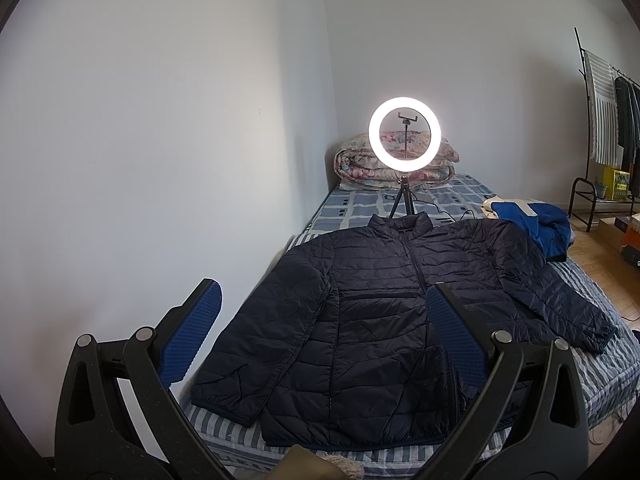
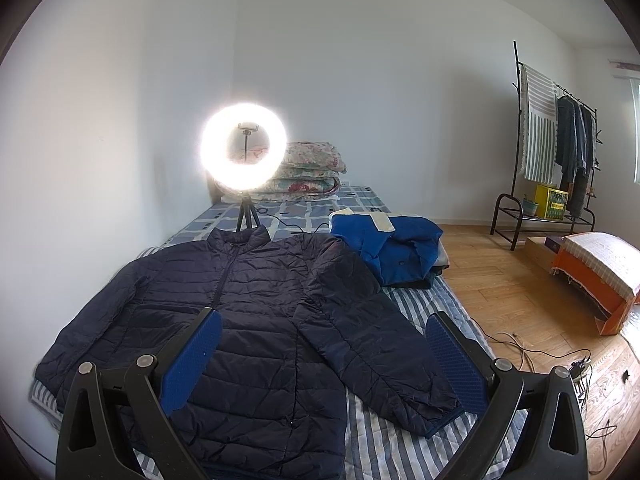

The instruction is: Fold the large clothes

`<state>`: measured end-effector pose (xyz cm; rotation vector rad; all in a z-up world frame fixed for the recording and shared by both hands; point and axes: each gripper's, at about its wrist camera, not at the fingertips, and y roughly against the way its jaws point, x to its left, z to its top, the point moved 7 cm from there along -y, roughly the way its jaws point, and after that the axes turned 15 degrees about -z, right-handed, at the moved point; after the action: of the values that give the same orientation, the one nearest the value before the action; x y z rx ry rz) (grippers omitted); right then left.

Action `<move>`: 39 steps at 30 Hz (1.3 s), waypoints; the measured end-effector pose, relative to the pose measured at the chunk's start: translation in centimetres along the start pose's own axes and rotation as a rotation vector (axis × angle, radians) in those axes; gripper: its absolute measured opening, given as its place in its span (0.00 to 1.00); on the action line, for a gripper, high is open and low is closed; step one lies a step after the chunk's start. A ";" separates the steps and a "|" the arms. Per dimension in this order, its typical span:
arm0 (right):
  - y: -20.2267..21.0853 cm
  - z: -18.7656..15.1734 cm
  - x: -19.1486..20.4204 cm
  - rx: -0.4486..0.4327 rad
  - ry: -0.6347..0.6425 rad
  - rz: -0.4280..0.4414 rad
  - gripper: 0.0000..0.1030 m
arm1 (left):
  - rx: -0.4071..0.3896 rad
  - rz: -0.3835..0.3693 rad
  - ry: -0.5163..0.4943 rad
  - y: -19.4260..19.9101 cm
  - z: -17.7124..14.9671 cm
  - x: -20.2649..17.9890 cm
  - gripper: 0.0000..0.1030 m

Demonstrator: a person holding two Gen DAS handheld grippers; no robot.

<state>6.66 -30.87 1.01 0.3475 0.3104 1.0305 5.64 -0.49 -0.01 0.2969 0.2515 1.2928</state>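
Observation:
A dark navy quilted jacket (image 1: 372, 320) lies flat and face up on the striped bed (image 1: 600, 364), zipped, collar toward the far end and both sleeves spread outward. My left gripper (image 1: 324, 316) hovers open above the jacket's lower left part, nothing between its blue-padded fingers. In the right wrist view the same jacket (image 2: 248, 312) fills the bed (image 2: 384, 436), its right sleeve stretching toward the near right. My right gripper (image 2: 324, 340) hangs open above that sleeve and the jacket's hem, holding nothing.
A lit ring light on a tripod (image 1: 405, 134) stands on the bed beyond the collar, its cable trailing right. Blue folded clothes (image 2: 388, 248) lie at the bed's right edge, a rolled floral quilt (image 1: 396, 160) at the head. A clothes rack (image 2: 560, 152), boxes and floor cables sit on the right.

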 end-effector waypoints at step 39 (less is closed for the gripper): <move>0.6 0.0 10.4 -0.031 0.082 0.227 1.00 | -0.016 0.128 0.003 2.3 -2.2 7.9 1.00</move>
<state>11.19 -21.57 0.38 0.3182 0.3333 1.2736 4.86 7.82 -1.40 0.3012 0.2271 1.4213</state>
